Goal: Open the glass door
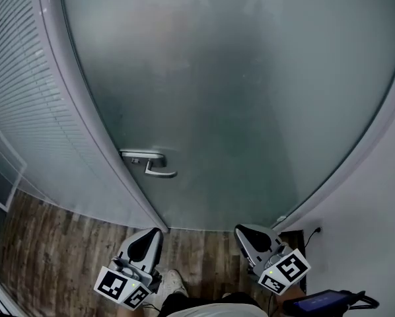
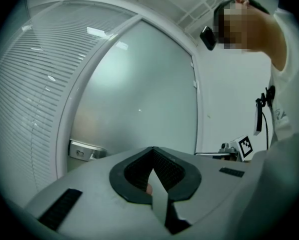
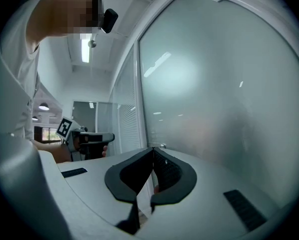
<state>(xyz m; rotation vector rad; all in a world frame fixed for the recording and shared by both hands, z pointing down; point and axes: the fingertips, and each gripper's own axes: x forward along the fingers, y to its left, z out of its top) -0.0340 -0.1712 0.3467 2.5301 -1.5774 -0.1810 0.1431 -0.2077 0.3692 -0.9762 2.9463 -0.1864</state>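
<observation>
The frosted glass door (image 1: 237,98) stands shut in front of me in its pale frame. Its metal lever handle (image 1: 156,169) sits low on the door's left edge, level, on a plate (image 2: 84,151). My left gripper (image 1: 159,231) hangs just below and in front of the handle, apart from it, jaws shut and empty (image 2: 152,150). To its right, my right gripper (image 1: 240,230) points at the door's lower part, also shut on nothing (image 3: 153,150). Each gripper view shows the other gripper to one side, the right gripper (image 2: 229,154) and the left gripper (image 3: 92,139).
A glass wall with white blinds (image 1: 19,111) runs along the left. A white wall (image 1: 376,197) closes the right side, with a socket and cable (image 1: 314,230) low down. The wooden floor (image 1: 52,243) lies below, with a shoe (image 1: 174,284) and a dark device (image 1: 323,301).
</observation>
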